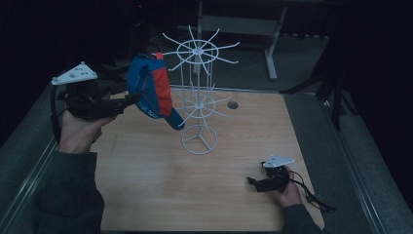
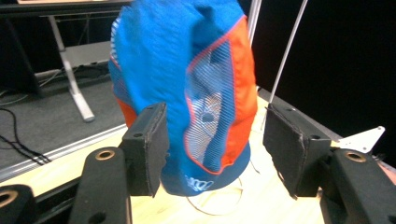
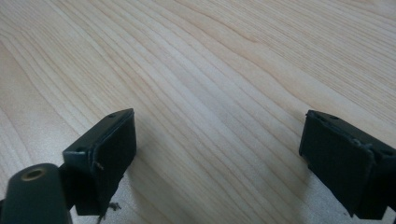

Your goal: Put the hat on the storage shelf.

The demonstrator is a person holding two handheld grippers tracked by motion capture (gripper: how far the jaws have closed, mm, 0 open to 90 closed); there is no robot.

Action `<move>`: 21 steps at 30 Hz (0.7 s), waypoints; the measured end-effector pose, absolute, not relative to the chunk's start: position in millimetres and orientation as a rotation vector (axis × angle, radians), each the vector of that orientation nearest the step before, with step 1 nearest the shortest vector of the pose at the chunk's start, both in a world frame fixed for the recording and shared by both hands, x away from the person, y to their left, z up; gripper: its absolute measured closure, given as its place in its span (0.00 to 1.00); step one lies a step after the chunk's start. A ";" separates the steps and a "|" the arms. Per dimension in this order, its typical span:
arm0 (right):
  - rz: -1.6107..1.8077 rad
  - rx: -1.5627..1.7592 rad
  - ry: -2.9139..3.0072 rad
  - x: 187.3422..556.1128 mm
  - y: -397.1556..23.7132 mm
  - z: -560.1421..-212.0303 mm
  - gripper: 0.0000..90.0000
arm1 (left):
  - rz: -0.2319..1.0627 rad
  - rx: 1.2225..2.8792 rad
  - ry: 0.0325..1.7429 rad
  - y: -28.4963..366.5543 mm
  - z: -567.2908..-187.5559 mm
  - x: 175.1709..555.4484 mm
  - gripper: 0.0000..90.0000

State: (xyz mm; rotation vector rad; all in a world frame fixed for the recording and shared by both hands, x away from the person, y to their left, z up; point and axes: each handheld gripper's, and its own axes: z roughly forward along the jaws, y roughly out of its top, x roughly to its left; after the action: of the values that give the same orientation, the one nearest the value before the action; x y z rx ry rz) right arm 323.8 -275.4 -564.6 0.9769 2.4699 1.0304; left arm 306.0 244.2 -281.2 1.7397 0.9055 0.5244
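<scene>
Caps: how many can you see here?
1. A blue and orange cap hangs by the upper spokes of the white wire rack, in front of the left gripper. None visible elsewhere.

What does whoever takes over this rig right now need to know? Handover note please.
Left gripper: raised beside the white wire rack, jaws open, the blue-and-orange cap between them; whether a pad still touches it, I cannot tell.
Right gripper: open, empty, low over the wooden table near its front right.
Cap: at an upper rack arm on the left; whether it is hooked on is unclear from the high view.
Done: cap brought up to the rack.
Left, likely: confirm it hangs by itself, then back the left gripper away.
</scene>
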 end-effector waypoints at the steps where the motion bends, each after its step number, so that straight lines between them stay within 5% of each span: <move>1: 1.030 0.977 2.470 323.8 -275.4 -564.6 0.12 | 0.522 1.740 0.908 244.3 -281.5 306.1 0.44; 21: 1.031 0.977 2.470 323.8 -275.4 -564.6 0.12 | 0.536 1.709 0.972 257.3 -290.9 300.1 0.41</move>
State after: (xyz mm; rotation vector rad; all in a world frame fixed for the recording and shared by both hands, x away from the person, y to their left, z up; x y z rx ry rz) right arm 323.8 -275.4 -564.6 0.9772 2.4697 1.0306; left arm 300.1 257.3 -290.9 1.7086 0.9725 0.5361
